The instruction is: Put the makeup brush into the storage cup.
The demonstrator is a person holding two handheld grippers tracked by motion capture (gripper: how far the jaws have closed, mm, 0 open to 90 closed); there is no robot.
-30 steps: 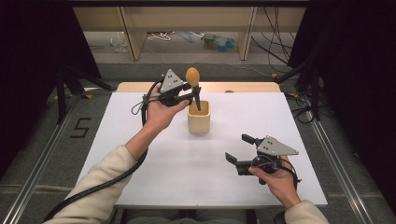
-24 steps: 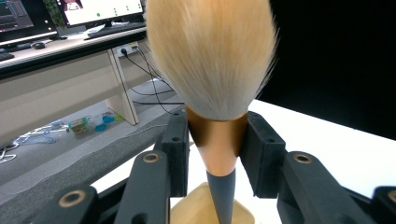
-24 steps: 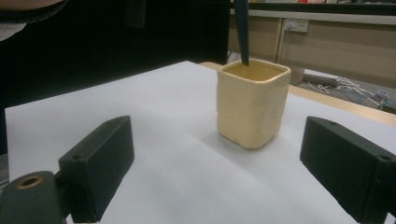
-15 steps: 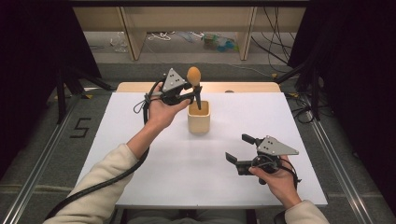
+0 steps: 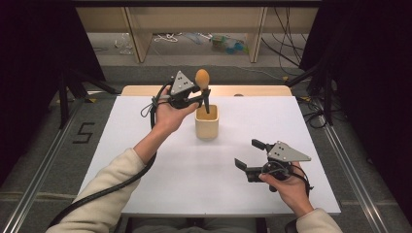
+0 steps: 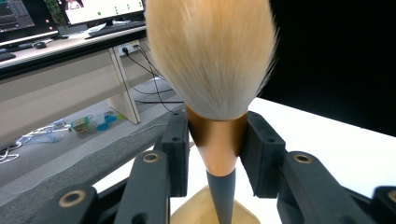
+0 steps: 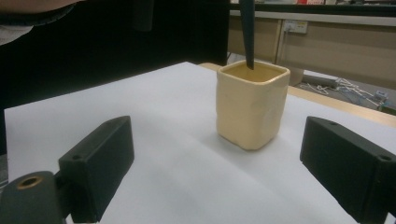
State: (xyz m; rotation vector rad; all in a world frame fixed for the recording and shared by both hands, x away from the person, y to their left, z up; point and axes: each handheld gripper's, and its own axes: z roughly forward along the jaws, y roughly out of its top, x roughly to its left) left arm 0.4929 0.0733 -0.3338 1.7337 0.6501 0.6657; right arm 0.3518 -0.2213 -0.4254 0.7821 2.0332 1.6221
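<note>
Brush [image 6: 215, 70] between jaws — above cup [image 6: 205, 212]

Only one legible mark: a large dark figure "5" [image 5: 83, 133] on the grey floor [image 5: 43, 145] left of the white table [image 5: 145, 160], seen in the high view. Screens of the monitors [image 6: 70, 9] at the top left of the left gripper view lit, their writing too small and blurred to read. Nothing readable in the right gripper view.

A white counter [image 5: 145, 145] carries one cream square cup [image 5: 207, 122], standing upright just below the left claw [image 5: 203, 99]
</note>
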